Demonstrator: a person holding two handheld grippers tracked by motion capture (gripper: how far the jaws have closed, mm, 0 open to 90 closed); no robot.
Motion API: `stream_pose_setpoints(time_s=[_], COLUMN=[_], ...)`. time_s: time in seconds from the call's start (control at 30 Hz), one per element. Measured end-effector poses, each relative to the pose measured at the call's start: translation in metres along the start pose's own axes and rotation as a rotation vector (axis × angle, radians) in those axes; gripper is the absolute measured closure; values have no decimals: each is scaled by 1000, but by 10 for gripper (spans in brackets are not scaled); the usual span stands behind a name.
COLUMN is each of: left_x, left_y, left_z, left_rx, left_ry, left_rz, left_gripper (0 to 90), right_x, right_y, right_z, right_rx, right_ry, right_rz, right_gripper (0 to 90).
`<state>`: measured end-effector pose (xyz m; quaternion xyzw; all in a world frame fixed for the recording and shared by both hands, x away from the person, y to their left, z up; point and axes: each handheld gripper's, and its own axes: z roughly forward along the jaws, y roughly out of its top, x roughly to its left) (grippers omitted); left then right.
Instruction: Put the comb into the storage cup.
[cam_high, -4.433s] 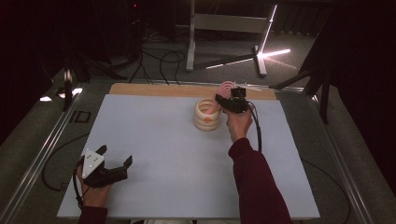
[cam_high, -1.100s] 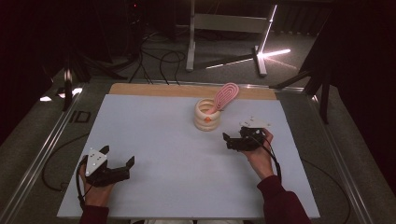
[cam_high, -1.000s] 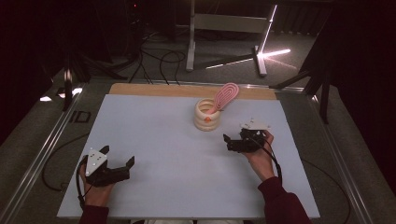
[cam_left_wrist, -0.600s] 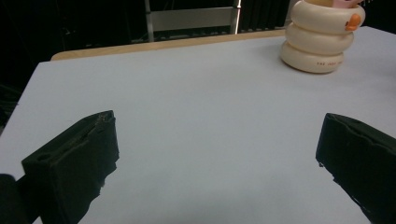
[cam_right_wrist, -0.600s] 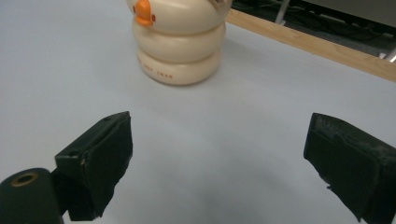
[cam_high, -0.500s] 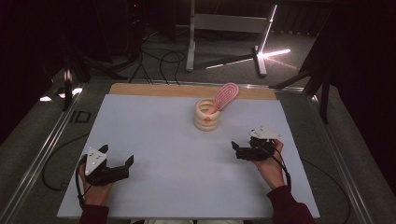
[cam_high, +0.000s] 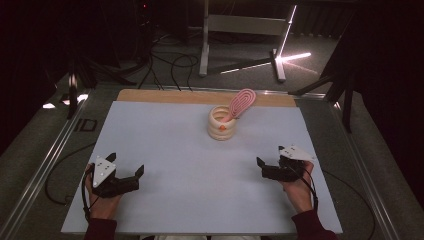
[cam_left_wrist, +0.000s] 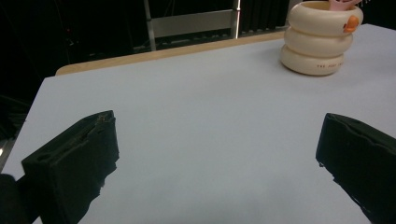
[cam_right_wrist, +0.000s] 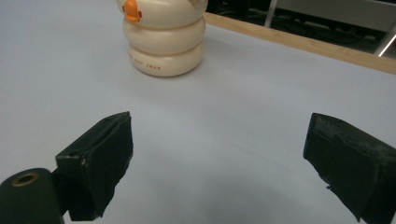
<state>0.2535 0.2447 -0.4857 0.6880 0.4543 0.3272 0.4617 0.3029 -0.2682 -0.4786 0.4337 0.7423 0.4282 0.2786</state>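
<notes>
We hold the left gripper low near the table's front left corner, jaws spread wide and empty. Our right gripper, near the right edge, is likewise agape, both forearms entering from the front edge.

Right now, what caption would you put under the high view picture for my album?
Pink comb standing in a cream ringed cup, both grippers, left and right, resting open on the white table.

Two handheld units are counted: one left gripper and one right gripper, each with two black jaws set apart. One cream ringed holder and one pink comb in it are counted on one bench.
</notes>
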Motion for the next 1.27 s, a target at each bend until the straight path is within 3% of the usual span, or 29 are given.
stream_pose_setpoints(time_s=[0.17, 0.53, 0.83, 1.27], left_x=[2, 3, 5, 4], left_y=[1, 0, -2, -6], left_z=[-1, 0, -3, 0], left_rx=[-15, -21, -29, 2], left_ry=[-2, -13, -20, -30], left_rz=[-3, -1, -10, -6], left_gripper=[0, 0, 0, 0], right_x=[1, 5, 3, 0], right_y=[-8, -20, -30, -31], right_z=[-12, -25, -34, -33], right_rx=[-53, -99, -139, -138], right_ry=[10, 26, 9, -15], right_rz=[4, -2, 4, 16], right_gripper=[88, 88, 88, 88])
